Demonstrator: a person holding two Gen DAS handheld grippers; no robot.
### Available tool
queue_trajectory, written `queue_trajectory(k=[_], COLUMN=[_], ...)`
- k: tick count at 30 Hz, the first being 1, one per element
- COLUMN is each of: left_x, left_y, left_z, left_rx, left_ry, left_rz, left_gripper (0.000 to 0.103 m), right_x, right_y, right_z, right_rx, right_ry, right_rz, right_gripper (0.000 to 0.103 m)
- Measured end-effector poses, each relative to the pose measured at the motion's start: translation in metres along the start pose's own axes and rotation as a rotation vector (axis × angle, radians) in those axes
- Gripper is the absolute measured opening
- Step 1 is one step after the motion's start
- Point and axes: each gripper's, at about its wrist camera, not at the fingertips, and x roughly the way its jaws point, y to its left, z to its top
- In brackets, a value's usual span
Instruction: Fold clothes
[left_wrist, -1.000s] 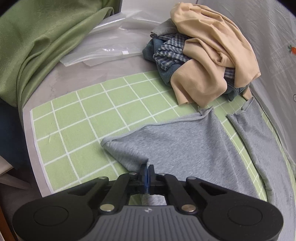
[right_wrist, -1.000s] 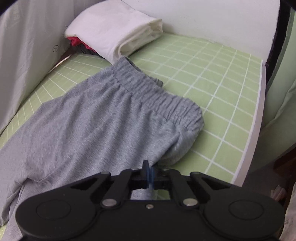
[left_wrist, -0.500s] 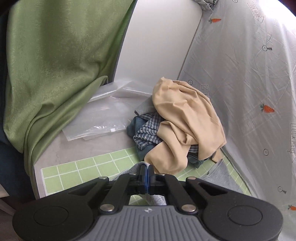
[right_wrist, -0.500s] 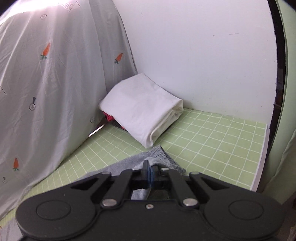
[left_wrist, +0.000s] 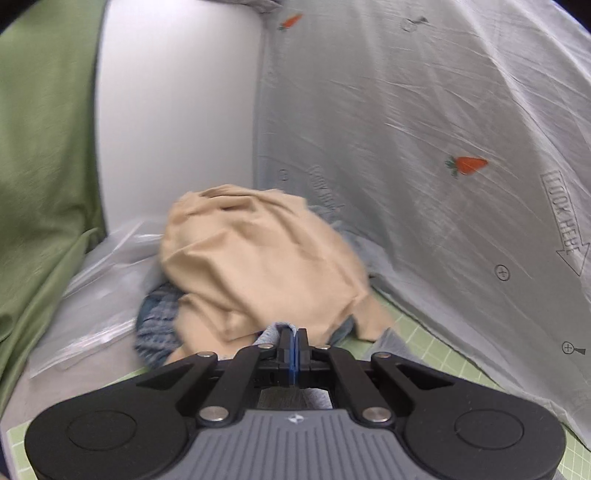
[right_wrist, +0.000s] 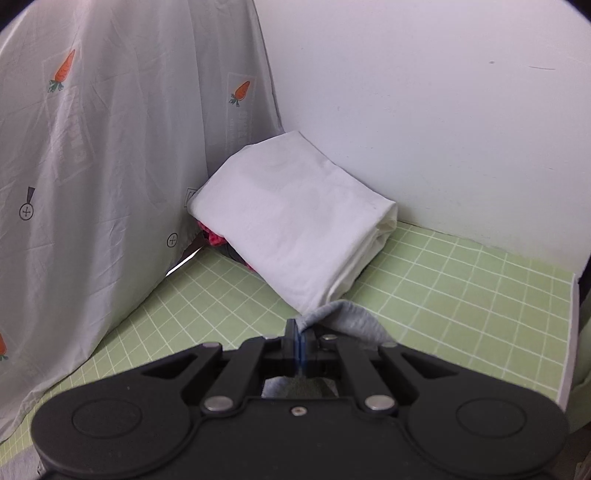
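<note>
Both tools, left tool (left_wrist: 293, 341) and right tool (right_wrist: 300, 339), pinch bunched grey garment (right_wrist: 347, 317).

Passage ahead is blocked by a crumpled beige-topped clothes heap (left_wrist: 258, 266) and a folded white cloth bundle (right_wrist: 295, 221); open green gridded mat (right_wrist: 461, 295) is left beside the bundle.

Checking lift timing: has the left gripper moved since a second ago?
Yes. The left gripper, jaws shut on the grey shorts, has risen and advanced toward the beige garment pile; the green mat has nearly left view.
</note>
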Motion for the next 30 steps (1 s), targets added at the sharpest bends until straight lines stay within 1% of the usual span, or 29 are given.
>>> queue_trajectory(k=[2, 3, 4, 5, 6, 7, 8, 10, 11, 12, 13, 14, 17, 19, 21, 24, 28, 29, 30], left_x=[0.055, 0.083, 0.112, 0.132, 0.149, 0.168, 0.181, 0.189, 0.185, 0.18, 0.173, 0.165, 0.138, 0.128, 0.122, 0.12, 0.121, 0.12, 0.12], left_y=[-0.038, -0.058, -0.08, -0.106, -0.128, -0.146, -0.159, -0.166, -0.164, -0.159, -0.152, -0.143, -0.111, -0.095, -0.08, -0.065, -0.063, -0.065, -0.066], left_z=[0.017, 0.021, 0.024, 0.022, 0.016, 0.009, 0.001, -0.016, -0.024, -0.032, -0.04, -0.048, -0.068, -0.078, -0.087, -0.098, -0.106, -0.108, -0.108], left_rx=[0.046, 0.073, 0.102, 0.125, 0.144, 0.163, 0.18, 0.202, 0.204, 0.204, 0.198, 0.188, 0.166, 0.159, 0.142, 0.077, 0.05, 0.054, 0.062], left_ry=[0.01, 0.031, 0.059, 0.097, 0.143, 0.192, 0.228, 0.244, 0.243, 0.244, 0.249, 0.257, 0.294, 0.319, 0.351, 0.404, 0.432, 0.434, 0.428], left_rz=[-0.039, -0.062, -0.086, -0.109, -0.123, -0.13, -0.125, -0.095, -0.074, -0.05, -0.028, -0.006, 0.047, 0.07, 0.082, 0.064, 0.031, 0.026, 0.029], left_gripper=[0.0, 0.0, 0.002, 0.007, 0.013, 0.019, 0.02, 0.022, 0.032, 0.038, 0.048, 0.05, 0.053, 0.063, 0.064, 0.064, 0.063, 0.061, 0.057], right_x=[0.04, 0.062, 0.085, 0.107, 0.129, 0.146, 0.162, 0.166, 0.162, 0.157, 0.148, 0.139, 0.109, 0.088, 0.071, 0.051, 0.049, 0.049, 0.05], right_y=[0.017, 0.027, 0.036, 0.045, 0.055, 0.064, 0.073, 0.085, 0.088, 0.09, 0.09, 0.089, 0.08, 0.068, 0.055, 0.036, 0.019, 0.018, 0.018], right_z=[0.012, 0.016, 0.019, 0.02, 0.021, 0.019, 0.018, 0.008, 0.001, -0.006, -0.015, -0.024, -0.054, -0.072, -0.091, -0.116, -0.138, -0.14, -0.141], right_rx=[0.006, 0.009, 0.016, 0.013, 0.006, -0.008, -0.023, -0.043, -0.055, -0.067, -0.082, -0.099, -0.134, -0.11, -0.084, -0.052, 0.02, 0.023, 0.021], right_ry=[0.032, 0.051, 0.068, 0.098, 0.131, 0.159, 0.186, 0.185, 0.186, 0.187, 0.188, 0.189, 0.21, 0.231, 0.256, 0.297, 0.348, 0.342, 0.331], right_rz=[-0.01, -0.015, -0.024, -0.044, -0.068, -0.095, -0.123, -0.106, -0.096, -0.087, -0.088, -0.093, -0.14, -0.168, -0.193, -0.224, -0.233, -0.236, -0.24], right_gripper=[0.002, 0.002, 0.002, 0.007, 0.017, 0.039, 0.051, 0.055, 0.066, 0.072, 0.077, 0.077, 0.078, 0.078, 0.079, 0.08, 0.08, 0.082, 0.082])
